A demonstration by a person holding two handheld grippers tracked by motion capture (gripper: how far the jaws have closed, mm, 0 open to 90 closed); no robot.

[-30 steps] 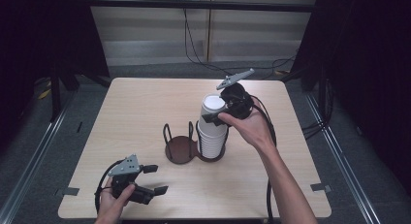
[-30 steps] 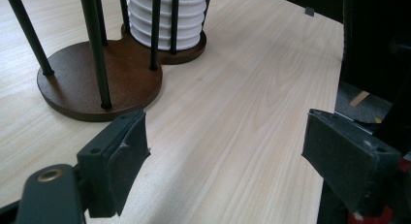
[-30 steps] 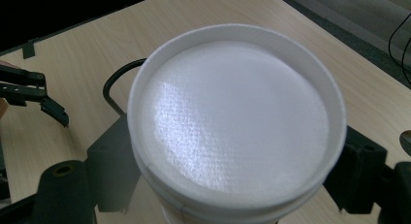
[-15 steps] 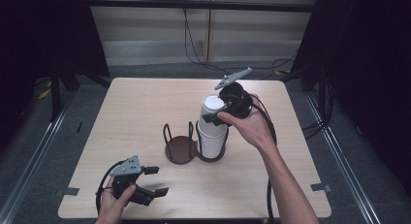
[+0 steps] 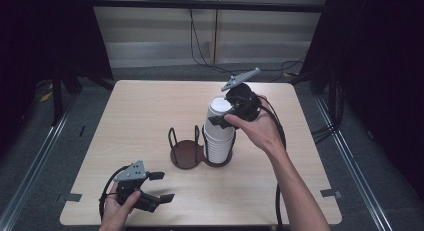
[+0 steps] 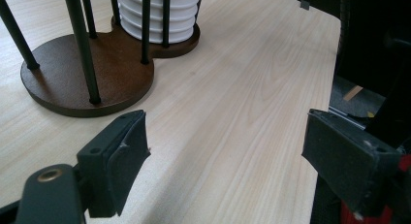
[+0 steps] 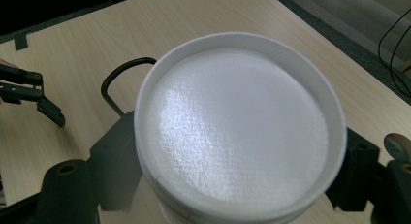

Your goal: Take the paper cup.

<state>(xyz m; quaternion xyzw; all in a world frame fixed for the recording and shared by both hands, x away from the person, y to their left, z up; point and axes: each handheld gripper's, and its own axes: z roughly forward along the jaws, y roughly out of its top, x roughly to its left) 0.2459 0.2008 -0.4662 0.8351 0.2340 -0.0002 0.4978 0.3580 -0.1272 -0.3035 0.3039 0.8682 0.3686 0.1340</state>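
Note:
A tall stack of upside-down white paper cups (image 5: 218, 141) stands in the right ring of a dark brown two-ring cup holder (image 5: 186, 155) at mid-table. My right gripper (image 5: 220, 112) is shut on the top cup (image 7: 240, 122), one jaw pressed against each side of it just under its upturned base. My left gripper (image 5: 162, 186) rests low at the table's front left, open and holding nothing. In the left gripper view its open gripper (image 6: 228, 151) faces the holder base (image 6: 87, 73) and the bottom of the stack (image 6: 160, 20).
The holder's left ring (image 5: 175, 138) is empty, with thin black uprights. Bare wooden table (image 5: 145, 111) lies all around. A cable (image 5: 277, 141) trails from the right gripper over the right side. The left gripper (image 7: 29, 90) appears far off in the right gripper view.

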